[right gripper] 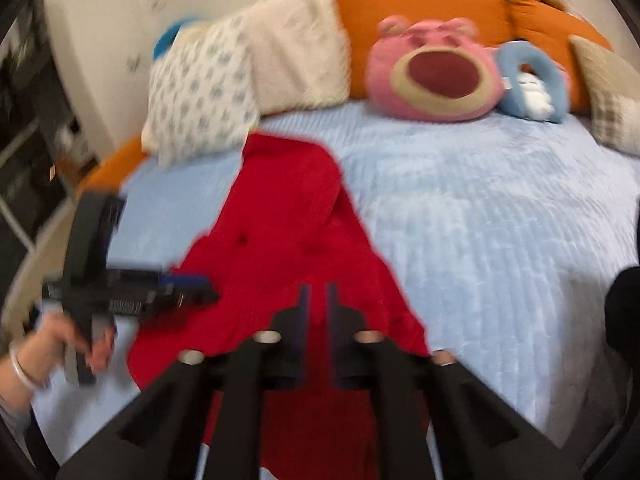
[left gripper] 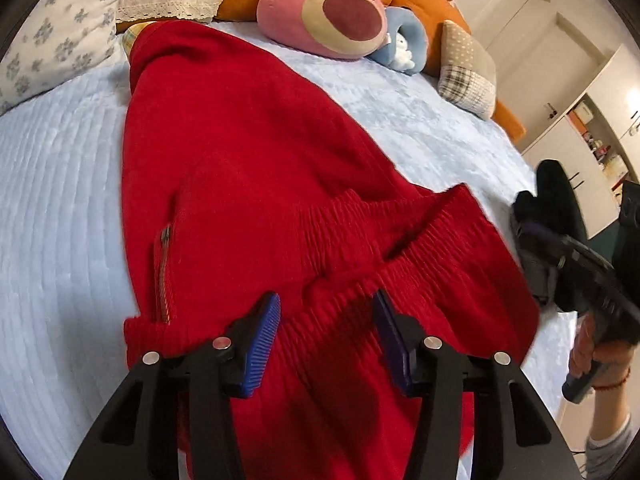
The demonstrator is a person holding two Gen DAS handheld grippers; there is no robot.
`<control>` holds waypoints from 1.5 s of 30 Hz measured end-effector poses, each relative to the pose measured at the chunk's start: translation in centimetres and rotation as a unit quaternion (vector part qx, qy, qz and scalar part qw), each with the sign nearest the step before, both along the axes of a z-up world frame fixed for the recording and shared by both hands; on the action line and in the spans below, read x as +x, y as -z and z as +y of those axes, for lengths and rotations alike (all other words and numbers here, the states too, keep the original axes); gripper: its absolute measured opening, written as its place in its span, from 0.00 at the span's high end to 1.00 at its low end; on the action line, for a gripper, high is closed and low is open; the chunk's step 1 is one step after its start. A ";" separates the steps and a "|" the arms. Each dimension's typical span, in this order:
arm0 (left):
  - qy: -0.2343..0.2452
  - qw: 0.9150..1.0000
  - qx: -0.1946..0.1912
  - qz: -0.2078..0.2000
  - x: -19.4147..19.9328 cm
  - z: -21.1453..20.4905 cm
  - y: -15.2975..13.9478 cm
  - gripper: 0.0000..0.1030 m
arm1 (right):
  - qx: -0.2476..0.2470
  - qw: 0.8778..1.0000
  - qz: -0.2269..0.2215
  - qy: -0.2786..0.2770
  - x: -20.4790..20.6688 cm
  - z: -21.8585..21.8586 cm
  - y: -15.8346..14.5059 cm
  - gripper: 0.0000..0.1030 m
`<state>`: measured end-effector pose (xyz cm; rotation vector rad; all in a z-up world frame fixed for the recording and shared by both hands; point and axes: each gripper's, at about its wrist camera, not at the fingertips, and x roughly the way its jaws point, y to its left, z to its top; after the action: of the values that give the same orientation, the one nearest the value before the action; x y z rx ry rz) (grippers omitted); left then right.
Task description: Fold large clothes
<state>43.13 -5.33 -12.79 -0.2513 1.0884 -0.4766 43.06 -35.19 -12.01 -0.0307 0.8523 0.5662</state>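
While red trousers lie on the bed, left gripper hovers over the waistband, fingers apart. Right gripper fingers nearly closed, nothing btwn them

The right wrist view is smeared throughout. The red trousers run off the left wrist view's edge at six o'clock, their hem unseen. At three o'clock the right hand-held gripper is blurred, its fingertips indistinct. Shelf contents are too small to identify.
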 end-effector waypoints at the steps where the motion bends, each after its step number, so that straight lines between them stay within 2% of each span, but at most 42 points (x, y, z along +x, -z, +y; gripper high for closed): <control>1: -0.001 1.000 0.001 0.001 0.3 0.0 0.2 0.49 | -0.021 1.000 0.004 0.012 0.6 0.2 0.9 0.94; 3: 0.002 1.000 0.001 0.001 0.4 -0.1 0.4 0.49 | -0.048 0.998 0.028 0.039 2.3 0.2 3.3 0.98; 6: 0.009 1.000 0.000 0.002 0.6 0.1 0.7 0.50 | -0.045 0.997 0.050 0.045 3.7 0.3 5.6 1.00; 9: 0.005 1.000 0.006 -0.001 0.7 -0.1 1.1 0.50 | -0.080 0.995 0.026 0.047 4.0 1.7 6.3 1.00; 13: -0.001 1.000 0.021 -0.015 0.3 -0.8 0.5 0.50 | -0.085 0.995 0.029 0.049 3.9 1.9 5.4 1.00; 15: -0.008 1.000 0.017 -0.019 -0.4 -0.3 -0.8 0.49 | -0.075 0.997 0.019 0.032 2.6 1.4 3.7 0.98; 16: -0.006 0.999 0.017 -0.029 -1.2 -0.1 -2.1 0.45 | -0.071 0.997 0.010 0.024 2.1 1.1 2.9 0.96; 17: -0.002 0.999 0.023 -0.041 -1.8 0.2 -3.1 0.36 | -0.072 0.997 -0.004 0.016 1.0 0.6 1.8 0.82; 18: 0.003 0.998 0.034 -0.059 -2.7 0.4 -4.4 0.32 | -0.075 0.997 -0.020 0.009 -0.3 0.1 0.6 0.69; 19: 0.010 0.995 0.050 -0.080 -3.8 0.7 -5.8 0.29 | -0.077 0.996 -0.041 0.002 -1.8 -0.4 -0.5 0.44; 21: 0.031 0.985 0.103 -0.136 -7.1 0.9 -8.5 0.29 | -0.099 0.991 -0.089 -0.028 -5.1 -0.8 -2.1 0.43; 22: 0.046 0.977 0.129 -0.164 -8.7 0.6 -9.3 0.29 | -0.114 0.986 -0.113 -0.045 -6.7 -0.8 -2.5 0.43; 23: 0.073 0.962 0.168 -0.202 -11.6 0.2 -9.9 0.27 | -0.140 0.976 -0.152 -0.072 -9.1 -0.7 -2.8 0.43; 24: 0.090 0.954 0.186 -0.216 -13.0 -0.2 -9.9 0.26 | -0.170 0.963 -0.182 -0.104 -11.2 -0.3 -2.5 0.43; 25: 0.118 0.946 0.203 -0.225 -15.2 -0.7 -9.4 0.26 | -0.188 0.955 -0.194 -0.124 -12.5 -0.1 -2.1 0.43; 26: 0.134 0.942 0.209 -0.225 -16.5 -0.9 -8.8 0.26 | -0.221 0.942 -0.205 -0.146 -14.0 0.3 -1.1 0.43; 28: 0.167 0.934 0.223 -0.224 -19.0 -1.5 -7.0 0.26 | -0.258 0.931 -0.200 -0.165 -15.2 0.8 0.9 0.43; 31: 0.200 0.904 0.290 -0.241 -21.6 -3.5 -3.1 0.27 | -0.314 0.909 -0.217 -0.167 -15.5 1.4 4.3 0.43; 33: 0.199 0.904 0.300 -0.231 -21.5 -3.8 -1.4 0.27 | -0.327 0.902 -0.231 -0.159 -15.4 1.7 5.7 0.43; 37: 0.156 0.903 0.341 -0.211 -19.1 -3.7 1.9 0.28 | -0.364 0.886 -0.251 -0.137 -14.1 2.5 8.9 0.44; 38: 0.145 0.905 0.348 -0.199 -18.6 -3.5 2.6 0.28 | -0.373 0.883 -0.252 -0.134 -13.9 2.4 9.6 0.47; 39: 0.136 0.909 0.346 -0.186 -17.9 -3.0 3.2 0.28 | -0.376 0.881 -0.256 -0.132 -13.6 2.3 10.1 0.50; 40: 0.131 0.921 0.324 -0.174 -17.2 -2.5 3.7 0.28 | -0.372 0.881 -0.263 -0.131 -13.4 2.3 10.3 0.50; 41: 0.129 0.924 0.315 -0.172 -17.0 -2.2 3.9 0.28 | -0.367 0.882 -0.267 -0.125 -13.1 2.2 10.2 0.52; 43: 0.127 0.927 0.307 -0.176 -16.8 -1.9 4.2 0.28 | -0.363 0.885 -0.268 -0.116 -12.7 2.3 10.0 0.55; 45: 0.125 0.924 0.309 -0.184 -16.7 -1.9 4.4 0.28 | -0.372 0.873 -0.294 -0.115 -12.5 2.8 9.9 0.55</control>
<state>26.45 -7.20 -17.21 0.5247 0.8504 -0.3642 30.60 -32.39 -21.91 -0.9791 0.4203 0.3818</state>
